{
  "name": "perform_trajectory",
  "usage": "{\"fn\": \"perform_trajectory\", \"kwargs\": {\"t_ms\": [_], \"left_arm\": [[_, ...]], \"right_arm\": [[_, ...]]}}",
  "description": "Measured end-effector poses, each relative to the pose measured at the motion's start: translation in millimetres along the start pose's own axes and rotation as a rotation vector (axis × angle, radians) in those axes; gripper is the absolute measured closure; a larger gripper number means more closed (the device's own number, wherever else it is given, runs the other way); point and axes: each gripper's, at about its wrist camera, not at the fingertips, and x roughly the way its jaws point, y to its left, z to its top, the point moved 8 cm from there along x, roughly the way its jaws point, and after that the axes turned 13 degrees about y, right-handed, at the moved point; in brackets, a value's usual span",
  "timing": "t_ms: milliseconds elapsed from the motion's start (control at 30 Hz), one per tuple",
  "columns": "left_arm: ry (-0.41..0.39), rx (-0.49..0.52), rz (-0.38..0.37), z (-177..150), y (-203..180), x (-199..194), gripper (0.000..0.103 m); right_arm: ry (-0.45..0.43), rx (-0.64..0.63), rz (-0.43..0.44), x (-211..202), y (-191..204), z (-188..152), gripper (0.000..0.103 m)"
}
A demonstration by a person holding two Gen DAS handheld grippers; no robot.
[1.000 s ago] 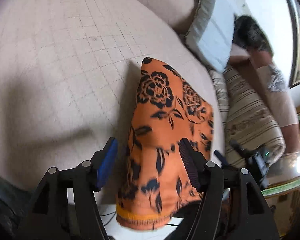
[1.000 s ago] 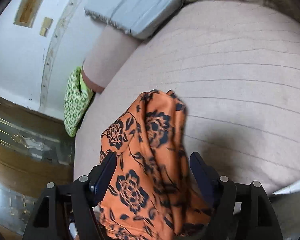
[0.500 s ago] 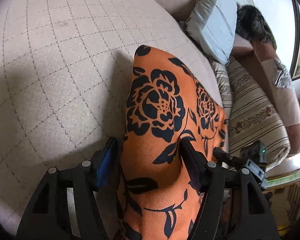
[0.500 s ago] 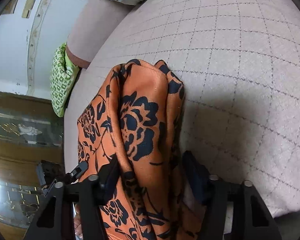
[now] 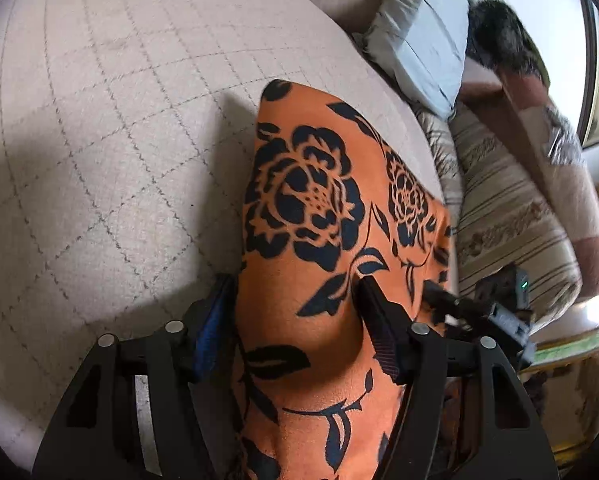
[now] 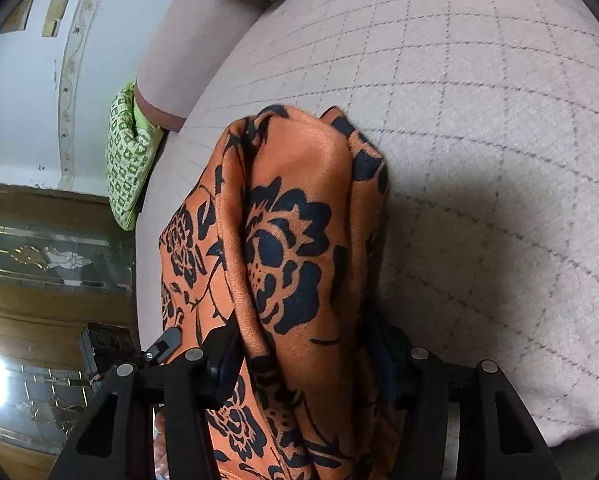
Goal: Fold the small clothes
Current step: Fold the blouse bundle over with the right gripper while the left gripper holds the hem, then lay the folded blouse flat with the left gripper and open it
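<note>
Both my claws are clamped on the orange black-flowered fabric garment [image 5: 319, 240]: my left gripper [image 5: 295, 300] and my right gripper [image 6: 303, 340]. It drapes toward twelve o'clock onto the beige quilted sofa seat [image 5: 119, 140], grey cushion [image 5: 419, 48] beyond at one o'clock.

You see orange garment [image 5: 323, 280] [image 6: 299, 264] with black rose print, bunched into lengthwise folds, far end resting on quilted beige cushion [image 5: 119, 160].

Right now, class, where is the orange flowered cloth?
In both wrist views the orange cloth lies on the quilted cushion, between the jaws of the left gripper and right gripper.
</note>
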Motion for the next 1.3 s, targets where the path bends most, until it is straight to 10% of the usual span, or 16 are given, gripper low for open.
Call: {"fn": "perform_trajectory", "kwargs": {"t_ms": [233, 733, 1067, 1300], "left_arm": [[-0.059, 0.064, 0.004, -6, -23, -12, 0.076], [-0.213, 0.057, 0.019, 65, -17, -133, 0.077], [-0.128, -0.169, -0.132, 124, 66, -91, 0.077], [-0.135, -0.133, 0.136, 125, 77, -81, 0.067]], "right_arm": [[0.002, -0.056, -0.078, 6, 10, -8, 0.067], [-0.005, -0.23, -0.015, 22, 150, 40, 0.075], [0.019, -0.214, -0.018, 81, 144, 104, 0.075], [0.025, -0.269, -0.129, 102, 138, 111, 0.072]]}}
